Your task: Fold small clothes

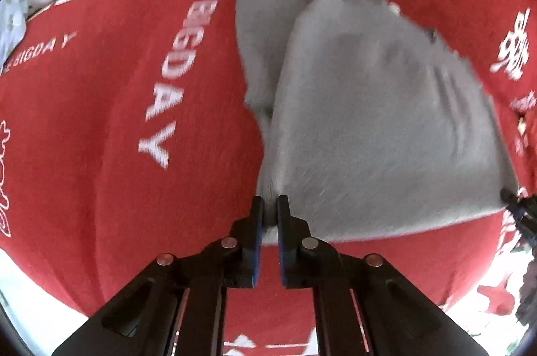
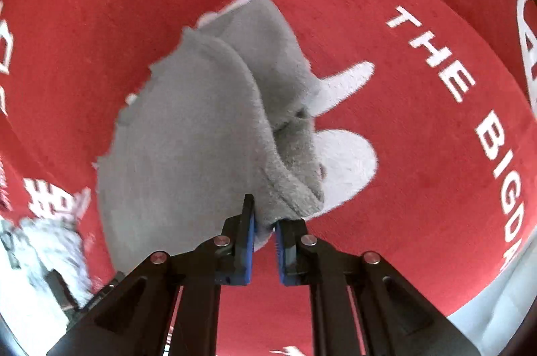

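Observation:
A small grey fleece garment (image 1: 376, 127) hangs spread between my two grippers above a red cloth. In the left wrist view my left gripper (image 1: 270, 205) is shut on the garment's near left corner. In the right wrist view the same garment (image 2: 188, 134) hangs folded over itself, and my right gripper (image 2: 263, 218) is shut on a bunched hem at its near right corner. The right gripper's tip (image 1: 517, 205) shows at the right edge of the left wrist view, at the garment's other corner.
A red cloth (image 1: 100, 121) printed with white letters "THE BIG DAY" covers the surface under both grippers; it also shows in the right wrist view (image 2: 419, 154). White areas lie past its edges (image 2: 496, 305). A pale patterned item (image 2: 50, 241) sits at the lower left.

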A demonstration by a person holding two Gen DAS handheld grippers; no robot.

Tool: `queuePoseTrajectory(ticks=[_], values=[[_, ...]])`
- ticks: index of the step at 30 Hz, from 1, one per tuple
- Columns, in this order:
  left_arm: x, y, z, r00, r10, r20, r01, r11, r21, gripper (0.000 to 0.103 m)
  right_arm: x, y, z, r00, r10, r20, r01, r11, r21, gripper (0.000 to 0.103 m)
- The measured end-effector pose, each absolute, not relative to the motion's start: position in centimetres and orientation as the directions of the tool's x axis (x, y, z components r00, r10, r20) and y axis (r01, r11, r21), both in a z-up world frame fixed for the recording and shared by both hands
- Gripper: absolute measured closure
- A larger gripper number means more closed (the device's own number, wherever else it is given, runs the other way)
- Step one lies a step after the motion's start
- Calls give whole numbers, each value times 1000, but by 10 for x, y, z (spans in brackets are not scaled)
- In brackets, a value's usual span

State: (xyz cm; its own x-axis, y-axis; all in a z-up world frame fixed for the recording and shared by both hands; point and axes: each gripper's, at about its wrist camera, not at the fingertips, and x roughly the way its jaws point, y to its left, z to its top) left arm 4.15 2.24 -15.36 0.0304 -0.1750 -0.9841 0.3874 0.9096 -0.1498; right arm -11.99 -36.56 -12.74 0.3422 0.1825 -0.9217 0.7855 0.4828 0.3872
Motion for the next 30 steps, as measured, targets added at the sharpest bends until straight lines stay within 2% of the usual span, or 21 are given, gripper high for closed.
queuePoseTrajectory(ticks=[2,4,6,7,11,15,20,23,25,27,28,30], values=[[38,23,-155,42,-197,-980,391,906,-165,93,-126,-367,-149,277,195,-941,803,492,338,92],[38,25,-150,29,-192,-981,394,904,-165,93,-133,-373,-155,316,214,-924,808,450,381,94],[40,27,-143,27,-193,-981,386,907,-168,93,-134,-374,-151,296,209,-932,819,447,360,88],[44,26,-138,32,-186,-982,386,909,-159,93,-134,-373,-147,272,192,-943,828,452,331,85],[65,22,-113,103,-221,-970,388,906,-165,93,-137,-374,-118,220,68,-973,848,479,226,85],[101,-4,-100,178,-263,-948,428,888,-166,93,-114,-376,-89,303,-2,-953,802,541,254,85],[145,-55,-118,186,-316,-930,426,879,-213,93,-52,-376,-97,343,25,-939,719,636,280,85],[160,-77,-140,185,-279,-942,430,885,-178,93,-28,-375,-115,324,52,-945,704,654,278,85],[167,-80,-159,187,-204,-961,421,901,-109,93,-19,-372,-129,301,84,-950,709,646,282,85],[171,-70,-169,173,-210,-962,398,909,-126,93,-19,-372,-144,278,110,-954,724,629,283,86],[174,-63,-169,163,-240,-957,378,911,-164,92,-21,-374,-145,287,110,-951,724,625,291,86],[178,-54,-167,160,-221,-962,357,921,-152,69,-24,-374,-144,300,108,-948,714,633,298,86]])
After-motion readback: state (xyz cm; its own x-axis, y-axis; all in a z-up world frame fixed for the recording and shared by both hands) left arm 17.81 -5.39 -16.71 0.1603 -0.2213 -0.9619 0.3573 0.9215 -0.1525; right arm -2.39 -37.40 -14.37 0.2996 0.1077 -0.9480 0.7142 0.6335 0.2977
